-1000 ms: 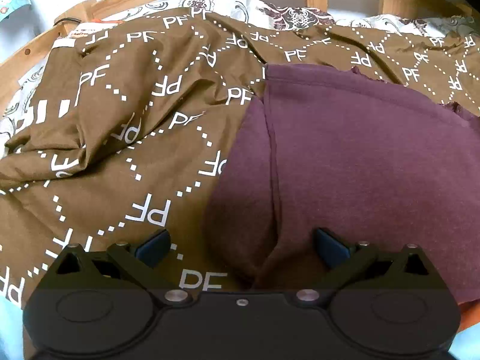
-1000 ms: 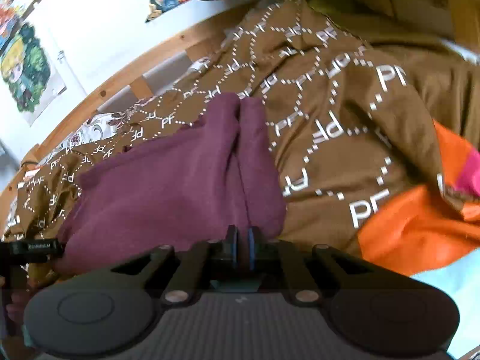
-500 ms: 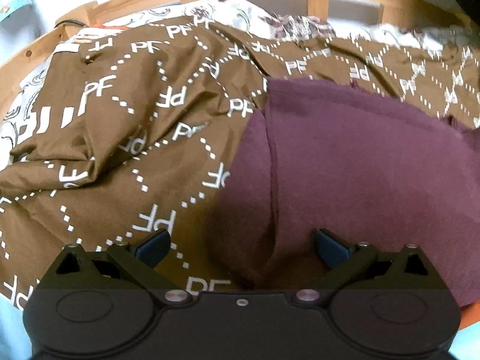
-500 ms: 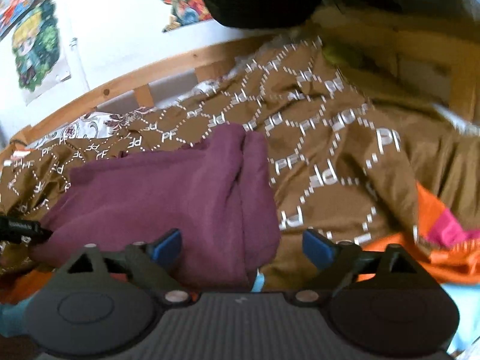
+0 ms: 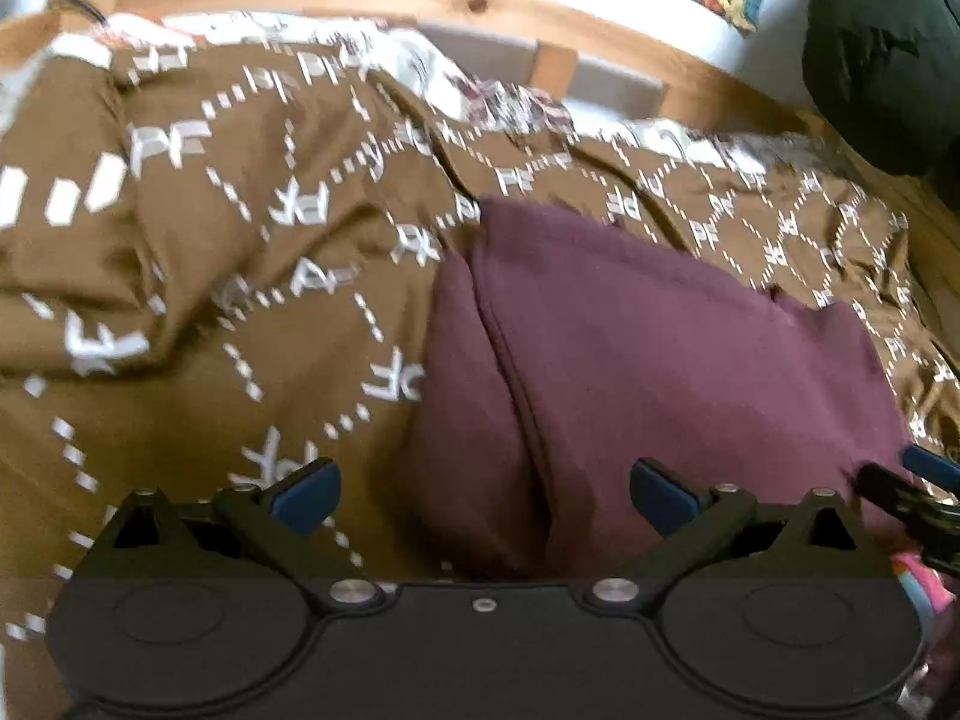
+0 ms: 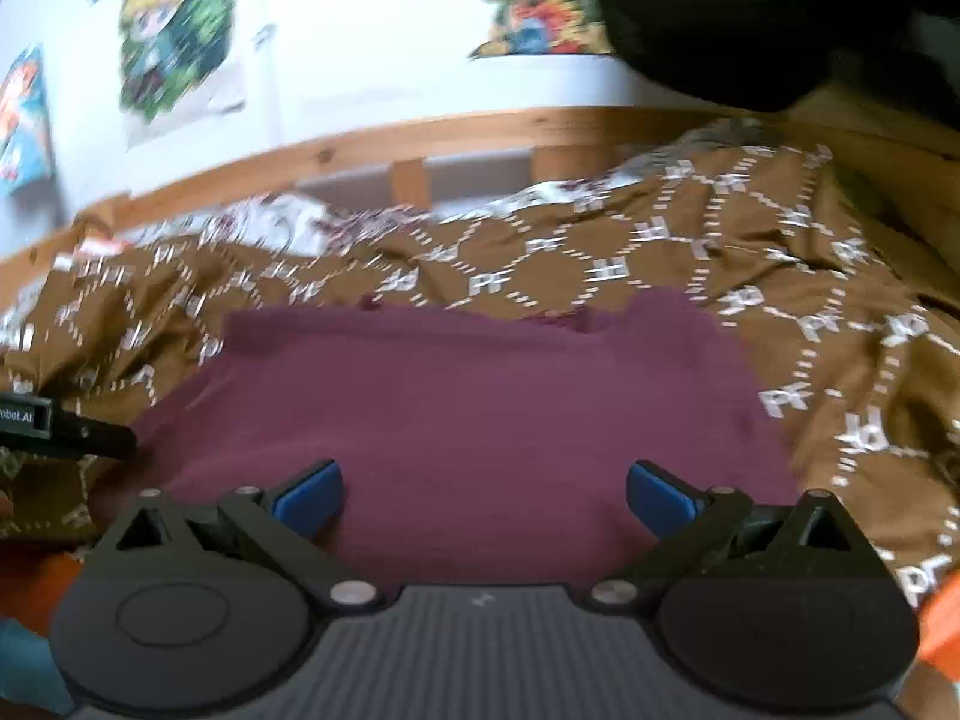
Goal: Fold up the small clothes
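Since a second ago the right gripper (image 6: 483,495) is letting go of the maroon garment (image 6: 468,414), its jaws opening wide with nothing pinched between them, and its view is swinging level across the cloth. Lying folded mid-frame on the brown PF-print bedspread (image 5: 198,312), the garment is looking soft, light and limp, probably best pinched at a corner or folded edge, while the left gripper (image 5: 483,489) is hovering spread and empty, angled down over its left fold

The maroon garment (image 6: 468,408) is soft, matt knit cloth. The brown printed bedcover (image 5: 240,312) looks smooth woven fabric. The bed rail (image 6: 420,135) is knotty wood.
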Action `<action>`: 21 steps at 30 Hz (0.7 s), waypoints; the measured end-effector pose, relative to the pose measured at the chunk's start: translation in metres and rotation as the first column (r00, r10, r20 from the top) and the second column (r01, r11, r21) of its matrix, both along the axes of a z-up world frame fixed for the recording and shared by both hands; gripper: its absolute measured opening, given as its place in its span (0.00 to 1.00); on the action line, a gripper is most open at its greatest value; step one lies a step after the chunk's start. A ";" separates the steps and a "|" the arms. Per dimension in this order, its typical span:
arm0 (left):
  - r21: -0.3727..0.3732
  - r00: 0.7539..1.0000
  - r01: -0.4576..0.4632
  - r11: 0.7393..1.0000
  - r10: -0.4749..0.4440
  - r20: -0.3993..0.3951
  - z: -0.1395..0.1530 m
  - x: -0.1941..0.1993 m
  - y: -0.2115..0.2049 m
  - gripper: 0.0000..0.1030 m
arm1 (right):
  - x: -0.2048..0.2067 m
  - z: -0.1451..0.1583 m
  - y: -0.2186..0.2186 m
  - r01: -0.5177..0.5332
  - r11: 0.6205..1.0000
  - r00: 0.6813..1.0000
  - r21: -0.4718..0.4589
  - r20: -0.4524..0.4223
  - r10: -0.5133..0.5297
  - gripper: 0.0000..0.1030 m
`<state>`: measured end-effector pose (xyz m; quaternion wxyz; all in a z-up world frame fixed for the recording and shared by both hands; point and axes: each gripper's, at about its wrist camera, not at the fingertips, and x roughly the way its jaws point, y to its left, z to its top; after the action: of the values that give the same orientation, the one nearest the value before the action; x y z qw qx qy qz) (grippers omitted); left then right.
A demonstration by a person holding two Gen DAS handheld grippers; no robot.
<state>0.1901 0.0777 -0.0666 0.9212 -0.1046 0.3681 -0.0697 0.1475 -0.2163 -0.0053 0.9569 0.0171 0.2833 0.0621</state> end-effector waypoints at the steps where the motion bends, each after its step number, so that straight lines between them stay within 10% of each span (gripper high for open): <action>1: -0.004 1.000 0.011 1.000 -0.011 -0.015 -0.005 0.002 -0.001 0.99 | 0.003 -0.004 0.008 0.002 1.000 1.000 -0.031 -0.004 -0.002 1.00; 10: 0.017 0.998 0.041 0.999 -0.040 -0.050 -0.021 0.013 -0.009 0.99 | -0.006 -0.031 0.037 -0.010 0.979 0.998 -0.202 0.058 0.022 1.00; 21: 0.012 0.998 0.036 0.999 -0.035 -0.056 -0.023 0.018 -0.005 0.99 | -0.009 -0.037 0.027 -0.008 0.988 0.996 -0.157 0.087 0.022 1.00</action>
<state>0.2082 0.0727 -0.0891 0.9098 -0.0938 0.3960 -0.0808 0.1384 -0.1890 -0.0425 0.9663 -0.0632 0.2448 0.0477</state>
